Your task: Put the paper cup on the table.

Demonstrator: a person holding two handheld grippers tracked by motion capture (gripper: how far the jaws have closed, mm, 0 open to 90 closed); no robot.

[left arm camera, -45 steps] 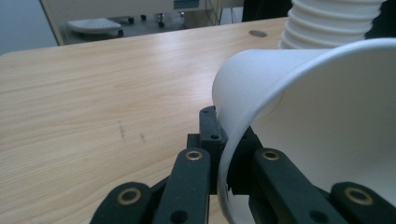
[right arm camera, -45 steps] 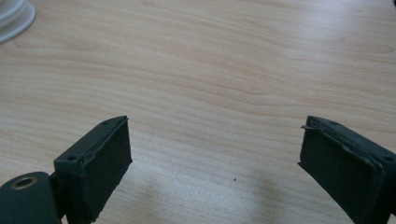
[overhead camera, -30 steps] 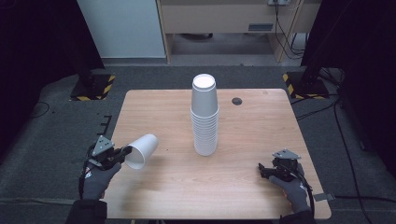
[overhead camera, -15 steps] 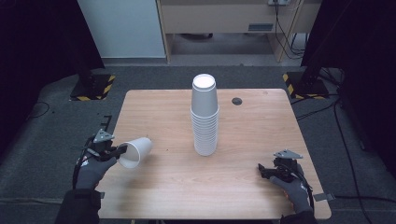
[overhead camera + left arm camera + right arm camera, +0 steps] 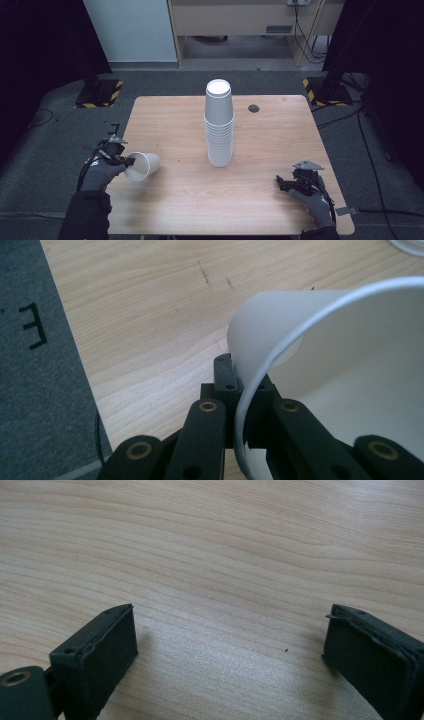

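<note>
My left gripper pinches the white paper cup's rim; I'd swing it toward three o'clock, upending it squarely over the tall white cup stack.

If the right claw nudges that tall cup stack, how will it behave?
The stack is tall on a narrow base, so a push near the top would probably tip it. The cups look thin and light, like the cup pinched by its rim in the left claw, so a low push may slide it across the smooth table.
</note>
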